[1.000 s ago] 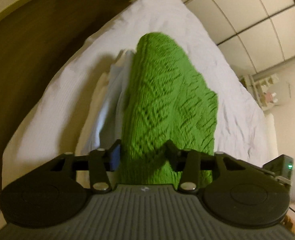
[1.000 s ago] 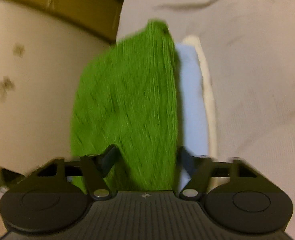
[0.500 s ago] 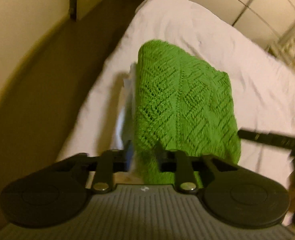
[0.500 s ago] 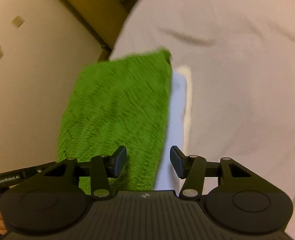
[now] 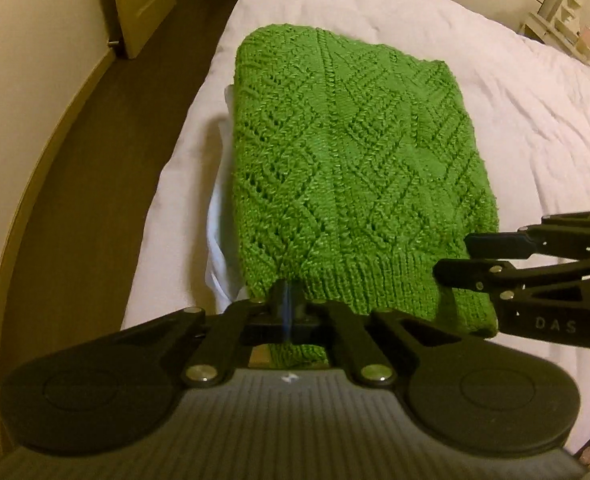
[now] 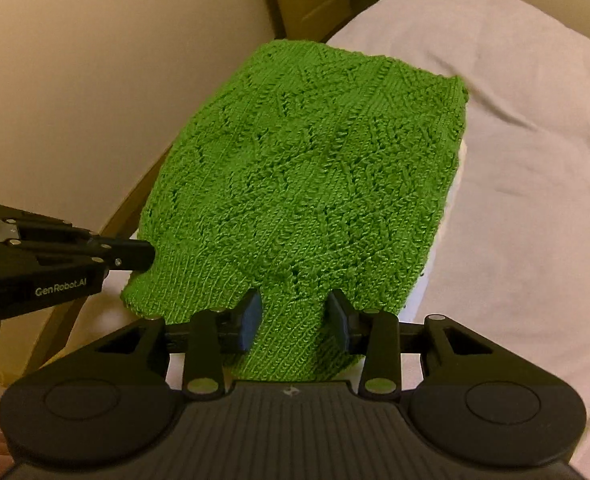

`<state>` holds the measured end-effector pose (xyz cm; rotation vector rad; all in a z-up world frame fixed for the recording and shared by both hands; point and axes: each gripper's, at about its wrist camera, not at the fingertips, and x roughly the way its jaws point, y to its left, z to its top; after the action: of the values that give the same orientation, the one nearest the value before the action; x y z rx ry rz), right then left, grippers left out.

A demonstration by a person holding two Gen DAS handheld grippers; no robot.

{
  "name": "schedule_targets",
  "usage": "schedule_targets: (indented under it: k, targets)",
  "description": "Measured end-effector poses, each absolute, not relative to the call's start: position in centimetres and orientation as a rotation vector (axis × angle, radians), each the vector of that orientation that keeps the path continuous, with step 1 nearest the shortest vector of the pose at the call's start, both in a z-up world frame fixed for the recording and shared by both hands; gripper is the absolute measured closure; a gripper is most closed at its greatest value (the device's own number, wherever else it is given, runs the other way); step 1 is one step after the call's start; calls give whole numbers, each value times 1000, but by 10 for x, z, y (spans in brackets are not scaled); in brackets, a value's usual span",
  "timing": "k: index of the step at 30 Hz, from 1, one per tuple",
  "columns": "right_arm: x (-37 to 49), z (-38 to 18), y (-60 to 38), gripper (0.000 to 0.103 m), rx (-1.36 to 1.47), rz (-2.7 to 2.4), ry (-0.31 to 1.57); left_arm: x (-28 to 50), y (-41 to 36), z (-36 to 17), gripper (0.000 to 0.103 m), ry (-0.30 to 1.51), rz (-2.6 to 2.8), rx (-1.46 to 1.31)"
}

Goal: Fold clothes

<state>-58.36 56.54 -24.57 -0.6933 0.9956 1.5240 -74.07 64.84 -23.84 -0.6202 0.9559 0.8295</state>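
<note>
Placing step: folded green knitted sweater (image 5: pixel 347 168) lies on pale garment stack (image 5: pixel 219 216) on white bed (image 5: pixel 515 92). Your left gripper (image 5: pixel 287 304) pinches hem; right gripper (image 6: pixel 295 320), jaws parted, straddles hem. Next: release, withdraw without dragging.

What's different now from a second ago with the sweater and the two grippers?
The green sweater has come down from hanging to lying flat on the folded pile on the bed. The left gripper has closed tight on its hem; the right gripper has narrowed around the other corner. The white clothes underneath have not moved.
</note>
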Motion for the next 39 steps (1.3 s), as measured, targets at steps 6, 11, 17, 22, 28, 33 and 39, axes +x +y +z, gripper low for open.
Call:
schedule_targets:
  k: [6, 11, 17, 22, 28, 33, 39]
  targets:
    - [-591, -234, 557, 60, -740, 1556, 939, -736, 646, -233, 103, 973, 859, -620]
    - [-570, -212, 545, 51, -629, 1554, 1021, -739, 642, -214, 101, 965, 912, -671]
    - [-557, -190, 519, 22, -618, 1497, 1070, -749, 625, -180, 87, 979, 967, -729]
    - [-550, -184, 509, 14, -582, 1466, 1095, -749, 597, -150, 80, 972, 1000, -705]
    - [-548, -149, 485, 14, -556, 1473, 1074, -737, 563, -109, 70, 980, 1029, -643]
    - [-537, -112, 461, 13, -498, 1484, 1028, -727, 542, -80, 65, 937, 1040, -601]
    - [-525, -92, 444, 13, -424, 1499, 1023, -716, 518, -58, 56, 902, 1066, -570]
